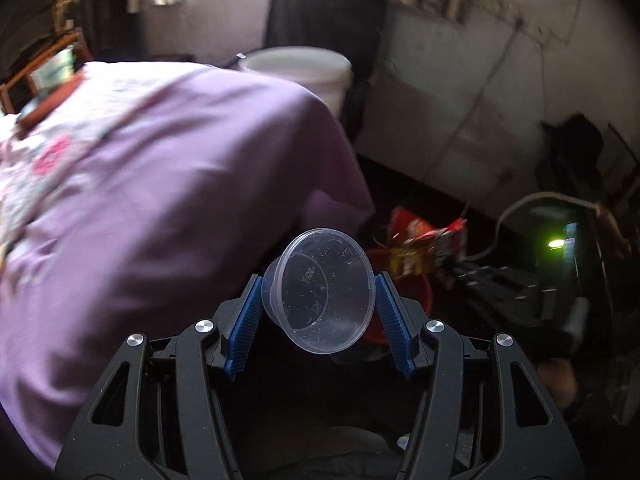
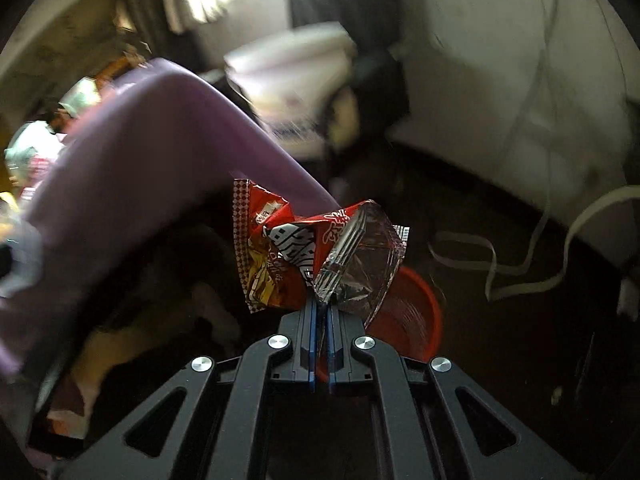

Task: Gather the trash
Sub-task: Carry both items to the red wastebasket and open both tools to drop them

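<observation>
Your left gripper [image 1: 319,312] sits at lower centre of the left wrist view, its blue pads [image 1: 247,316] clamped on a clear plastic cup [image 1: 320,292] from both sides. The cup lies tilted, its open mouth turned toward the camera, scratches visible on the inside. Behind it, right of centre, the red snack wrapper [image 1: 424,246] hangs above a red bowl [image 1: 418,296] on the dark floor. A lilac sleeve [image 1: 160,200] fills the left half of that frame, blurred. At upper centre stands a white bucket [image 1: 304,72] in front of a dark chair [image 1: 320,16]. In the right wrist view, your right gripper [image 2: 321,308] is closed flat on the red snack wrapper [image 2: 288,248], pinching its crumpled lower edge; the wrapper's silver foil inside [image 2: 360,256] faces right. The red bowl [image 2: 416,320] lies just behind and to the right of the fingertips, partly hidden by the wrapper. A pale cable [image 2: 520,264] loops over the floor at right. The white bucket [image 2: 292,68] is smeared by motion at upper centre.
</observation>
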Available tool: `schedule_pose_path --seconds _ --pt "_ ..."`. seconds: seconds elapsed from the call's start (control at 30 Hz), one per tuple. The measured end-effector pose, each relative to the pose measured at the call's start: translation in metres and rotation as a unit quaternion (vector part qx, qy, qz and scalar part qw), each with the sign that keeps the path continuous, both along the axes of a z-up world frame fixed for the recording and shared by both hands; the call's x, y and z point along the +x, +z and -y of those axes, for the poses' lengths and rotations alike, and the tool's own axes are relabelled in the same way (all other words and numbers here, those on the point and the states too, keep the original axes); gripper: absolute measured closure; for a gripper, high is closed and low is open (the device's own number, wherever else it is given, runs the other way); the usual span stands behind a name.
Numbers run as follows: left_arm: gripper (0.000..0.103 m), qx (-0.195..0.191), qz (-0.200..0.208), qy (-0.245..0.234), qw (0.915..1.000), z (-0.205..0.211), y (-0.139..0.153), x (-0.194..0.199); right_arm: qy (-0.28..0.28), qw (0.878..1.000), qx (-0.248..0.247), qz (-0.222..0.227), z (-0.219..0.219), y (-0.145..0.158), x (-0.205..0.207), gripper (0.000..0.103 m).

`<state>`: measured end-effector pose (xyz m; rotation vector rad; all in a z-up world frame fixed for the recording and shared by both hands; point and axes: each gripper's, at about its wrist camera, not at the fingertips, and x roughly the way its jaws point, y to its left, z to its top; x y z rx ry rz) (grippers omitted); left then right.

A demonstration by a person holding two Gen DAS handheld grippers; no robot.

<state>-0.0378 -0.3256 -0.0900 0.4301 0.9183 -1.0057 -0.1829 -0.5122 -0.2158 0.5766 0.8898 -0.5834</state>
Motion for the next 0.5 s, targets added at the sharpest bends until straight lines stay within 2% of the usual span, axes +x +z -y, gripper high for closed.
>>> schedule_pose_path --seconds 0.1,0.2,0.23,0.27,0.37,0.5 --pt "0.047 0.017 -0.008 -0.015 0.9997 0.025 -0.019 -0.005 -0.014 0.999 0.019 -0.048 0.013 -0.054 0.007 0.097" --pt "0.047 0.036 -0.017 -0.021 0.999 0.041 -0.038 -0.006 -0.013 0.996 0.042 -0.082 0.025 -0.102 0.014 0.092" --pt "0.047 0.045 -0.022 -0.022 0.9985 0.047 -0.047 -0.003 -0.015 0.994 0.047 -0.093 0.027 -0.113 0.019 0.087" --pt "0.047 0.054 -0.024 -0.022 0.998 0.052 -0.054 -0.002 -0.018 0.993 0.057 -0.103 0.031 -0.126 0.023 0.075" --pt "0.047 0.075 -0.027 -0.021 0.9966 0.064 -0.072 0.001 -0.024 0.991 0.076 -0.106 0.039 -0.136 0.032 0.072" --pt "0.047 0.09 -0.04 -0.028 0.9947 0.081 -0.093 0.001 -0.02 0.992 0.055 -0.108 0.034 -0.126 0.027 0.07"
